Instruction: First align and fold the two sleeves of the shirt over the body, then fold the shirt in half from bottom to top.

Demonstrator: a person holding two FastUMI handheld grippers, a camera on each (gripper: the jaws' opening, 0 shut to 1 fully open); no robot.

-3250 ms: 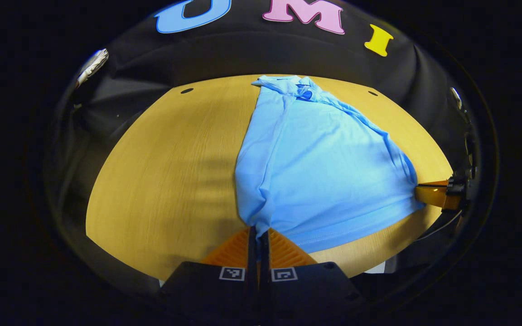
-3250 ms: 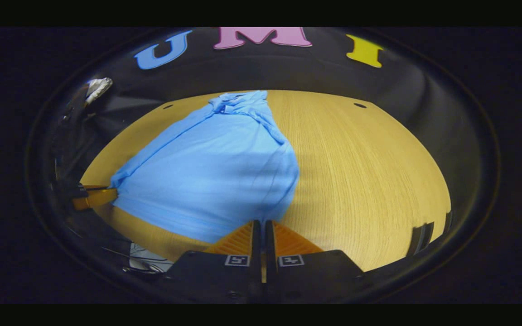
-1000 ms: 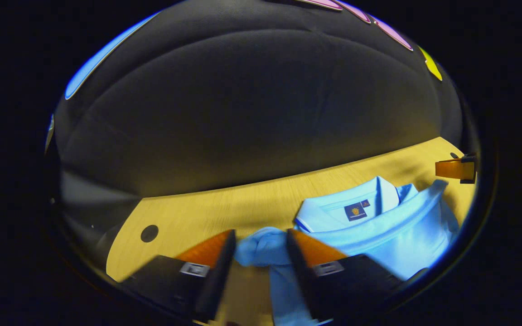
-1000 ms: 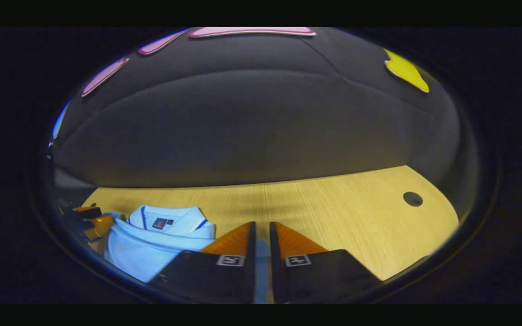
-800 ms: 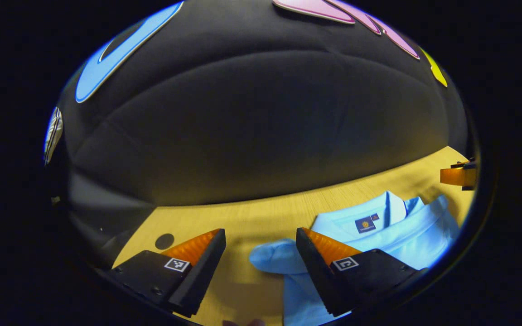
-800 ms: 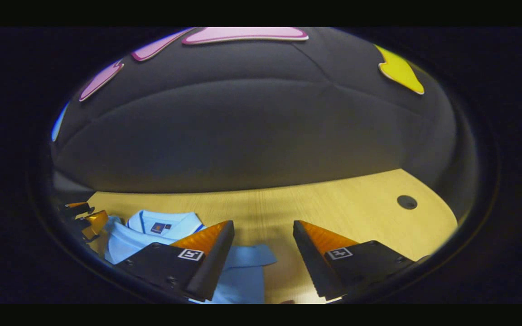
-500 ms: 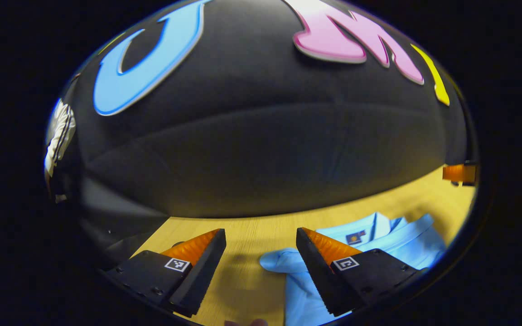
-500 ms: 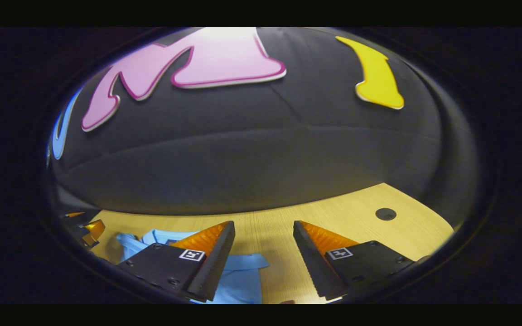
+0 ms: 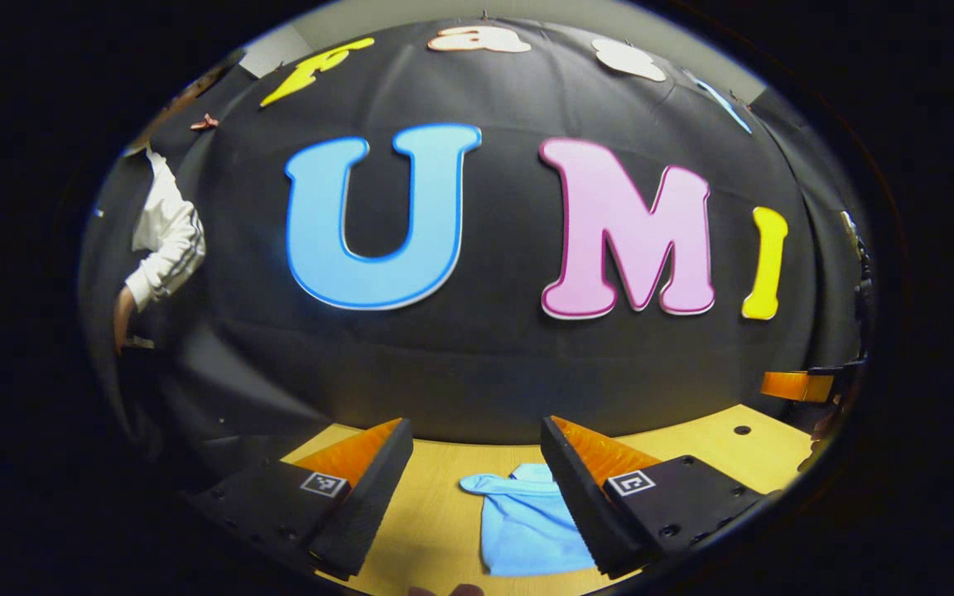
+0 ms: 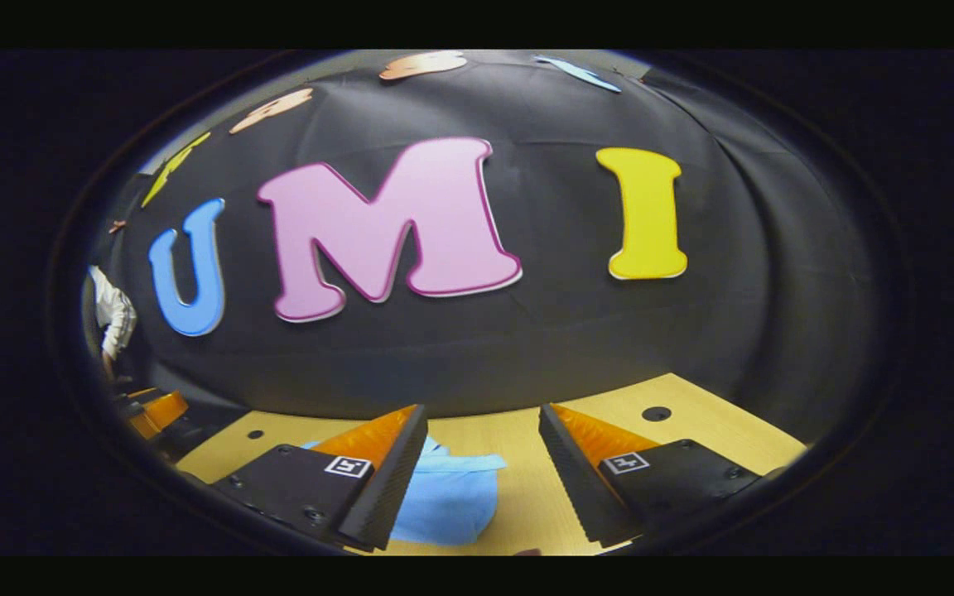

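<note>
Both the left gripper (image 9: 477, 463) and right gripper (image 10: 477, 451) are held wide apart and empty above the wooden table (image 10: 692, 422), where the folded blue shirt (image 9: 527, 521) is left lying. Loose corners could be sprung open if snagged by a low finger.

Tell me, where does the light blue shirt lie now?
The light blue shirt lies on the wooden table, low in the left gripper view between the open left gripper's fingers.
</note>
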